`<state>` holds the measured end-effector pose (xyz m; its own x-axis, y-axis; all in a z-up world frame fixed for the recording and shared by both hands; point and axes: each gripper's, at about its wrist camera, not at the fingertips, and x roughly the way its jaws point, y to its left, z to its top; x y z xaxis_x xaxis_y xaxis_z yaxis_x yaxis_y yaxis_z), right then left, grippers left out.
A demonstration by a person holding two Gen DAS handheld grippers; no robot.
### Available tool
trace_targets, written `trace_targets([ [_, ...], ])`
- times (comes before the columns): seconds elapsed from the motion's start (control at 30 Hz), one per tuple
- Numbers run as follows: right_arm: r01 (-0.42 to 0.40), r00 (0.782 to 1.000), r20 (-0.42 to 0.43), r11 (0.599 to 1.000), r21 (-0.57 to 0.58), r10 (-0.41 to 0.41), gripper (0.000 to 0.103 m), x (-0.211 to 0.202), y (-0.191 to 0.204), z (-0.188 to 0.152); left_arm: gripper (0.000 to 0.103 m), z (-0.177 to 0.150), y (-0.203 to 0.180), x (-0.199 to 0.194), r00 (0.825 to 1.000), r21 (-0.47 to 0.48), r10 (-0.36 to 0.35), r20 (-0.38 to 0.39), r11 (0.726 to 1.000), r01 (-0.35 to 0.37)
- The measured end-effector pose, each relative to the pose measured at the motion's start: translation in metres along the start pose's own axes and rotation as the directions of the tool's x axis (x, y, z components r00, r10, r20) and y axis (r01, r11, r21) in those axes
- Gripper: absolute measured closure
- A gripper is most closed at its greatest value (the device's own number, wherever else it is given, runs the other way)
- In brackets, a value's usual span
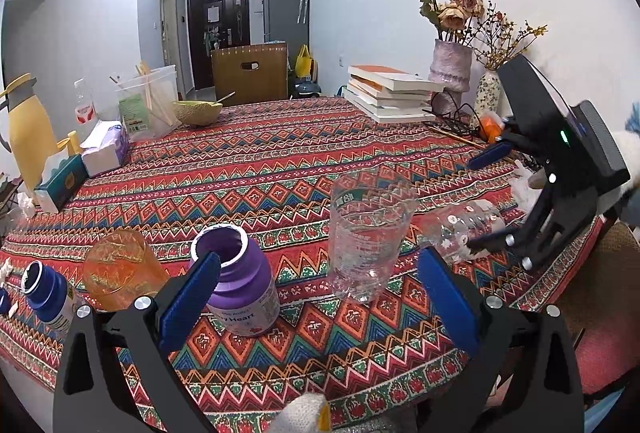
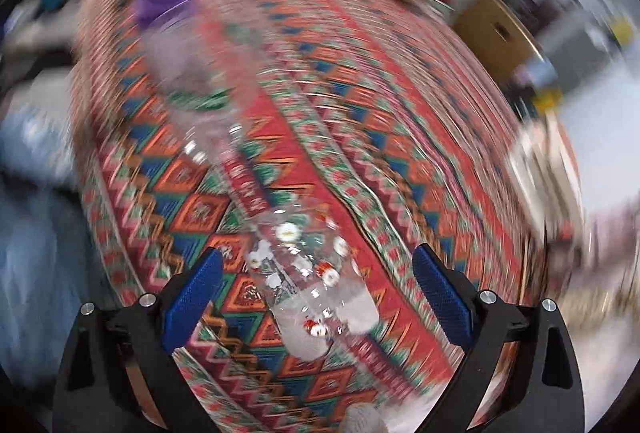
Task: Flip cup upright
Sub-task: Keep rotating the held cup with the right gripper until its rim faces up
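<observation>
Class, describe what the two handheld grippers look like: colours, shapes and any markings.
Both grippers, left gripper and right gripper, have black angular frames, silver bolt heads and blue textured finger pads. Seen from the left wrist view, the right gripper's black body carries a small green light.

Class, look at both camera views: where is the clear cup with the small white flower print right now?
In the left wrist view the flower-print cup lies on its side on the patterned tablecloth, right of the upright clear cup, under the open right gripper.
</observation>
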<state>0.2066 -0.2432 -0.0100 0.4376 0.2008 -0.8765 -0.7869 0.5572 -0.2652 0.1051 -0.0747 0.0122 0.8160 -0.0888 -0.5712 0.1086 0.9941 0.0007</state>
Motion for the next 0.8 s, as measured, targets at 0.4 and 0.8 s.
trace_targets([
  [0.4,-0.030,0.994,-0.021,0.454,0.890,0.106,0.011,-0.014,-0.025,-0.026,0.007,0.007,0.022,-0.015,0.999,0.004,-0.049,0.011,0.999,0.049],
  [0.8,0.129,0.986,-0.117,-0.089,0.988,0.122,0.011,0.017,-0.040,-0.042,0.007,0.021,0.056,-0.017,0.984,0.043,-0.171,0.059,0.985,0.168],
])
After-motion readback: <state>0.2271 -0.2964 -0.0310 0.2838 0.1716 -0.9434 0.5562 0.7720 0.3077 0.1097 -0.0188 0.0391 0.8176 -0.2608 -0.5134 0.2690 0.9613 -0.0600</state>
